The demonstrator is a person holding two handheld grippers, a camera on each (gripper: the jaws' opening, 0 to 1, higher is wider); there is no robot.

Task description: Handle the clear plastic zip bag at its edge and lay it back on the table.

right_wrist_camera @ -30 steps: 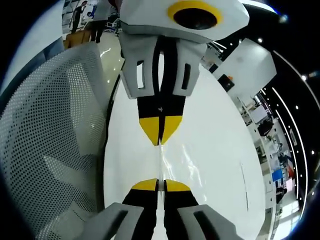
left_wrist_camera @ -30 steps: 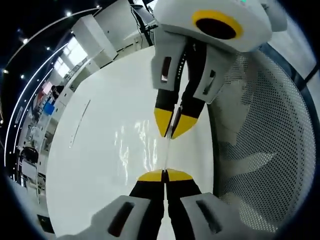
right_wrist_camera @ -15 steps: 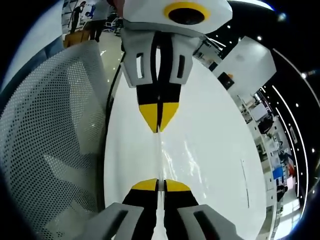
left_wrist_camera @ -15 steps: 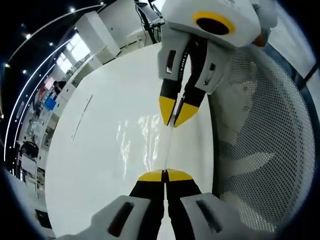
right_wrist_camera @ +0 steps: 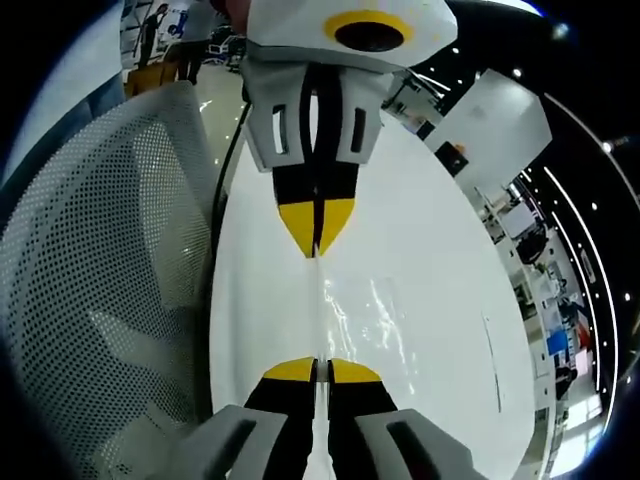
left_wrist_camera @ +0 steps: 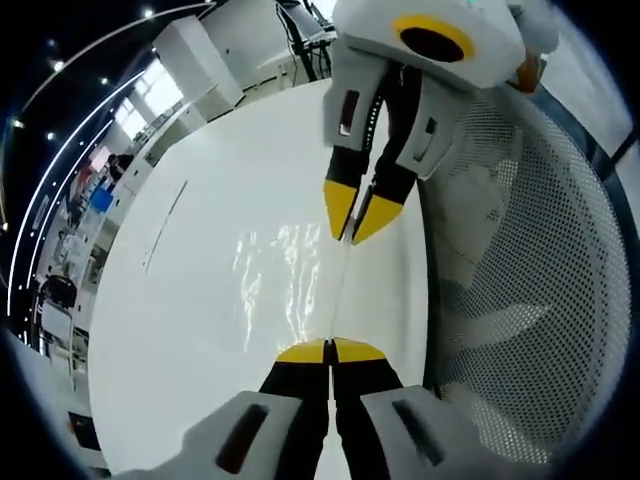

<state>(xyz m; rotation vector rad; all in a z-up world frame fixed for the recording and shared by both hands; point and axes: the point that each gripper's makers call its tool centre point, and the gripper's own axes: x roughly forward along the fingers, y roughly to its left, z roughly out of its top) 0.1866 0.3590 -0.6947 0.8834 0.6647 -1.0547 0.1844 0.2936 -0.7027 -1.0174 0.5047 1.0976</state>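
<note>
A clear plastic zip bag [left_wrist_camera: 285, 285] is stretched by its edge between my two grippers, above the white table [left_wrist_camera: 190, 300]. In the left gripper view my left gripper [left_wrist_camera: 329, 345] is shut on the near end of that edge, and my right gripper [left_wrist_camera: 355, 235] faces it, shut on the far end. In the right gripper view my right gripper [right_wrist_camera: 318, 363] pinches the bag's [right_wrist_camera: 365, 320] edge at the bottom, with the left gripper [right_wrist_camera: 315, 250] shut on it opposite. The bag's film glints over the table.
A white mesh chair back [left_wrist_camera: 520, 290] stands close beside the table [right_wrist_camera: 420, 250], also seen as the chair [right_wrist_camera: 100, 260] in the right gripper view. A thin dark line [left_wrist_camera: 165, 225] marks the tabletop. Shelves and desks fill the room behind.
The two grippers have drawn slightly farther apart along the bag's edge. Both have stayed shut on it.
</note>
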